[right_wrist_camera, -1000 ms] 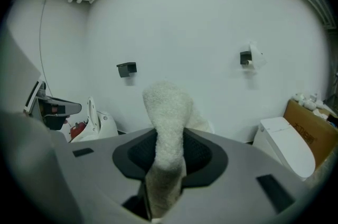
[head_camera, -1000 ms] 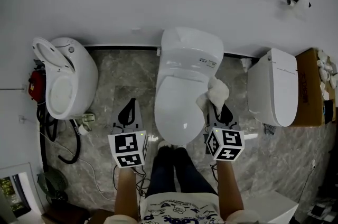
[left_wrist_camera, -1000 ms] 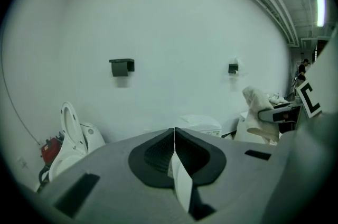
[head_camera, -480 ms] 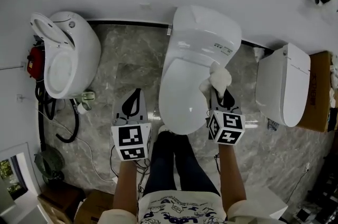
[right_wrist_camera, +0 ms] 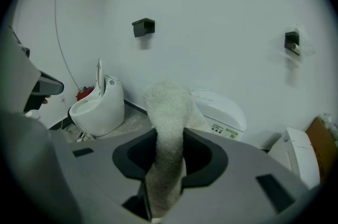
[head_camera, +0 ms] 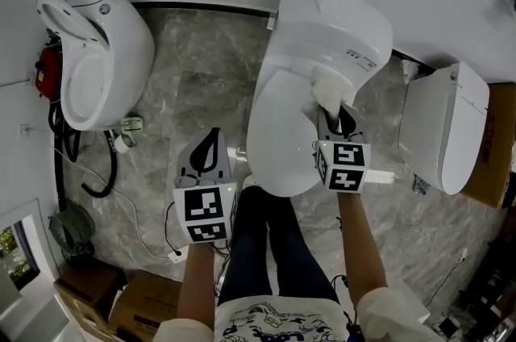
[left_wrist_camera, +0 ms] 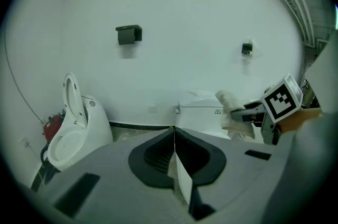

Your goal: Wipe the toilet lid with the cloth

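One cloth [right_wrist_camera: 166, 112], pinched in right gripper view, touches lid [head_camera: 278, 131] in head view.

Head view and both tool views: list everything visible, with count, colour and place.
middle toilet: one, white, centre, lid down
left toilet: one, white, left, lid up
right toilet: one, white, right
cloth: one, off-white, on middle toilet, in right tool
brackets: two, black, on wall
hose: one, black, floor by left toilet
boxes: at least two, brown, lower left, far right
left tool: one, grey, shut, empty, over floor
right tool: one, grey, shut on cloth
legs: two, dark, before middle toilet
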The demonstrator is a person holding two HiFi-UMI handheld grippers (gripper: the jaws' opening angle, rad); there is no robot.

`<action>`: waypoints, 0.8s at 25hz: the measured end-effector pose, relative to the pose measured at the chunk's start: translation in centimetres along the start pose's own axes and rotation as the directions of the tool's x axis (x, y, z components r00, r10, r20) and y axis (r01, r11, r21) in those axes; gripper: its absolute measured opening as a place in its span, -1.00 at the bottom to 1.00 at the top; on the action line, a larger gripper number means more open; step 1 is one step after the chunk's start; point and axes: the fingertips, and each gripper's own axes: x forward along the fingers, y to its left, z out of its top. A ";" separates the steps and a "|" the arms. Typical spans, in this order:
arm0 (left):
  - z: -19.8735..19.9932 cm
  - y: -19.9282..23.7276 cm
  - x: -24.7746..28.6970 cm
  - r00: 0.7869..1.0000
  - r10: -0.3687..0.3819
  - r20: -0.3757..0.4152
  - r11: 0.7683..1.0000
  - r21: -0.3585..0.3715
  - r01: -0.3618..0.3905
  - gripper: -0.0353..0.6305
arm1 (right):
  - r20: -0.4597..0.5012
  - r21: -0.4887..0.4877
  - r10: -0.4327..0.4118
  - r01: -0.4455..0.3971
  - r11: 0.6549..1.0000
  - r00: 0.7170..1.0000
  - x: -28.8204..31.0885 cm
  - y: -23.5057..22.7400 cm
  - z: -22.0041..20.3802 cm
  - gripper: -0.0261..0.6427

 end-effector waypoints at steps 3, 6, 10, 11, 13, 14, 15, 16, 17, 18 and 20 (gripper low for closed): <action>-0.9 0.4 0.8 1.000 0.006 -0.009 1.000 -0.006 -0.006 -0.87 | -0.023 -0.040 0.029 -0.030 0.999 0.999 2.5 0.9 -0.9 -0.59; -1.9 0.7 1.5 1.000 0.009 -0.018 1.000 -0.007 -0.009 -0.87 | -0.064 -0.078 0.049 -0.054 0.996 0.997 5.0 1.5 -2.3 -0.59; -3.4 1.3 2.5 0.999 0.013 -0.031 1.000 -0.017 -0.014 -0.87 | -0.120 -0.112 0.072 -0.086 0.990 0.990 8.7 2.9 -4.0 -0.59; -3.7 1.3 2.8 0.999 0.014 -0.032 1.000 -0.023 -0.014 -0.87 | -0.133 -0.125 0.076 -0.093 0.988 0.988 9.5 3.3 -4.5 -0.59; -4.2 1.3 3.2 0.999 0.012 -0.034 0.999 -0.032 -0.013 -0.87 | -0.162 -0.168 0.081 -0.108 0.980 0.984 11.3 4.0 -5.3 -0.59; -4.5 1.3 3.3 0.999 0.011 -0.035 0.999 -0.034 -0.012 -0.87 | -0.178 -0.199 0.085 -0.120 0.973 0.980 12.1 4.5 -5.8 -0.58; -4.7 1.3 3.3 0.999 0.010 -0.036 0.999 -0.036 -0.012 -0.87 | -0.196 -0.231 0.089 -0.134 0.964 0.977 12.8 5.0 -6.3 -0.58; -4.9 1.3 3.4 0.999 0.010 -0.037 0.999 -0.036 -0.011 -0.87 | -0.213 -0.258 0.093 -0.147 0.955 0.973 13.5 5.4 -6.9 -0.58; -5.2 1.4 3.4 0.999 0.010 -0.039 0.999 -0.037 -0.011 -0.87 | -0.228 -0.276 0.097 -0.160 0.948 0.969 14.2 5.8 -7.5 -0.58; -5.5 1.4 3.5 0.999 0.010 -0.041 0.999 -0.037 -0.012 -0.87 | -0.243 -0.286 0.102 -0.171 0.943 0.965 14.8 6.1 -8.0 -0.58; -6.3 1.6 3.6 0.999 0.013 -0.050 0.999 -0.039 -0.015 -0.87 | -0.271 -0.300 0.105 -0.187 0.935 0.957 16.0 6.6 -9.1 -0.58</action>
